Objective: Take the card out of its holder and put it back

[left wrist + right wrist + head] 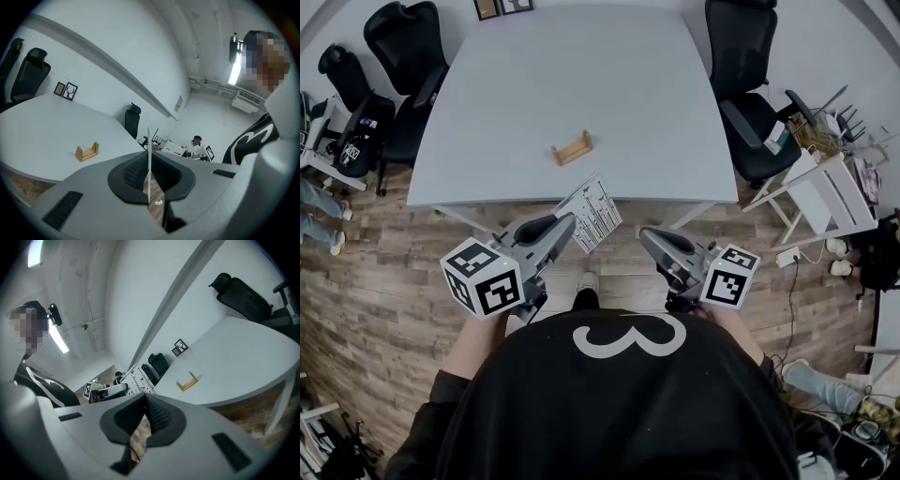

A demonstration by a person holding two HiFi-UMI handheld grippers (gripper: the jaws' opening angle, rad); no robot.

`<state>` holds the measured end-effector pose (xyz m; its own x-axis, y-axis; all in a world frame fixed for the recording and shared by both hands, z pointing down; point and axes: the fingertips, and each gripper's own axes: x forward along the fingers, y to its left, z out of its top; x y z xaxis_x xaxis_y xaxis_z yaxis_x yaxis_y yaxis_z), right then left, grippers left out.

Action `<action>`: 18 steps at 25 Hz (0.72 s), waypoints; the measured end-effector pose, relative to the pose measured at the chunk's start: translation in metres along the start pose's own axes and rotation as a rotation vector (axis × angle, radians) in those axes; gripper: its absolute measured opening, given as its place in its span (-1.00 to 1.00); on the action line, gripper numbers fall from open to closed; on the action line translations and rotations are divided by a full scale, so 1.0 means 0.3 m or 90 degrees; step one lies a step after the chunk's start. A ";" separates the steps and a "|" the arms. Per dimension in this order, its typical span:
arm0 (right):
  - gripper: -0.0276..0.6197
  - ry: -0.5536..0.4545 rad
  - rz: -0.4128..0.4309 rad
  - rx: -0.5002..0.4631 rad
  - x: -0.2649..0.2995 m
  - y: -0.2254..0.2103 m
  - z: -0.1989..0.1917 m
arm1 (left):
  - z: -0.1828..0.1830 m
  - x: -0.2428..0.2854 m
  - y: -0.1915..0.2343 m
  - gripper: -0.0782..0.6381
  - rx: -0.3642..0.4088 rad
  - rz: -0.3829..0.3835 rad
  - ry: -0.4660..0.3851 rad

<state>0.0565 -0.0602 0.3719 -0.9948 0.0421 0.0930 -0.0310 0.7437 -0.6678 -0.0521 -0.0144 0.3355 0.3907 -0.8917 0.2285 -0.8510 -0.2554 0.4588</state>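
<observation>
The fingers of your left gripper [572,223] grasp the card [592,212] off the desk [581,84] edge. The holder [572,148] sits on the desk. The fingers of your right gripper [649,236] are clenched together.

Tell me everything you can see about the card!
The card is thin, white and flat, with rows of small dark print. It looks like stiff paper. The left gripper pinches one edge, holding it tilted in the air by the table's near edge. It is out of the wooden holder and touches nothing else.
</observation>
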 end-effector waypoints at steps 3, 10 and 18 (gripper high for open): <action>-0.89 0.000 -0.002 0.002 -0.003 -0.004 -0.007 | -0.002 0.001 0.004 -0.71 0.000 -0.001 -0.002; -0.89 -0.005 -0.013 0.009 0.045 -0.020 0.009 | 0.026 0.003 0.072 -0.71 0.015 -0.001 0.006; -0.89 -0.011 -0.031 0.020 0.138 -0.074 0.057 | 0.096 0.033 0.195 -0.71 0.017 -0.010 0.012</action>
<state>0.0142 -0.0863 0.3779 -0.9935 -0.0047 0.1134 -0.0817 0.7236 -0.6854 -0.1081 -0.0490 0.3400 0.4102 -0.8805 0.2374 -0.8540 -0.2795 0.4388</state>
